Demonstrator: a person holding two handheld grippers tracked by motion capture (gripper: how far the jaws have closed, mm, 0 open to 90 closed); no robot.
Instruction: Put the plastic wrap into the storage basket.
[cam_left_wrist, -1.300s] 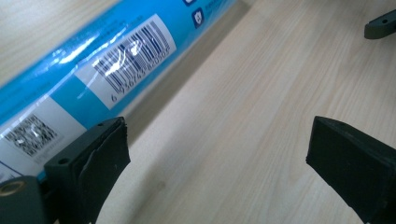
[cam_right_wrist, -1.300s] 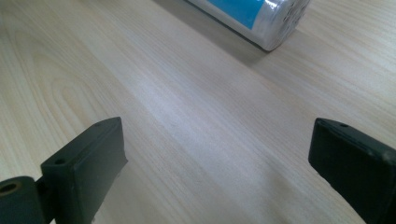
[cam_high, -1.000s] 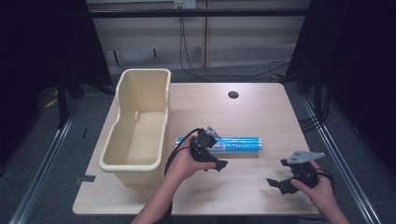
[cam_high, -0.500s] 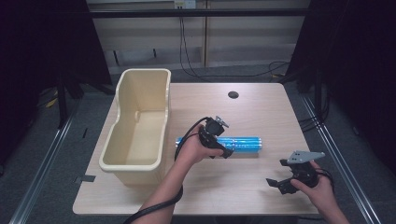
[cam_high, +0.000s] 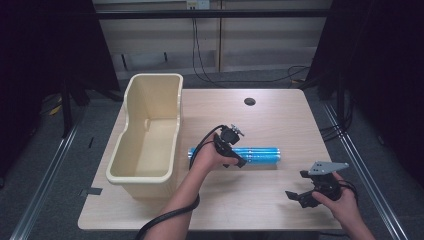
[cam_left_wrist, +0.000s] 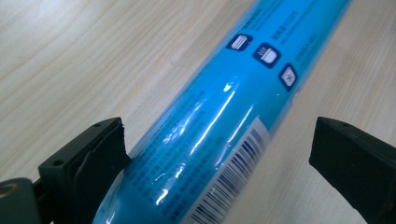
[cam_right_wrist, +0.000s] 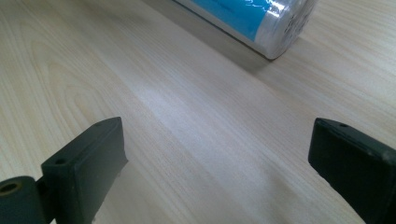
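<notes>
A long blue plastic-wrapped tube (cam_high: 260, 154) lies flat on the wooden table (cam_high: 280, 115), a little right of the bin. My left gripper (cam_high: 239, 161) hangs over the tube's left half, open. In the left gripper view the tube (cam_left_wrist: 219, 112) runs between the two black jaws; one jaw sits close against it and the other stands well off. My right gripper (cam_high: 299, 196) is held open near the front right corner. In the right gripper view bare wood lies between its jaws, with the tube's end (cam_right_wrist: 261, 23) farther ahead.
A tall cream plastic bin (cam_high: 150, 80) stands on the left part of the table, nothing visible inside. A dark round cable hole (cam_high: 249, 101) sits near the far edge. The left gripper's black cable (cam_high: 170, 216) trails off the front edge.
My left gripper has moved away from the person and to the right, coming down over the blue tube. The right gripper and the tube have stayed in place.
</notes>
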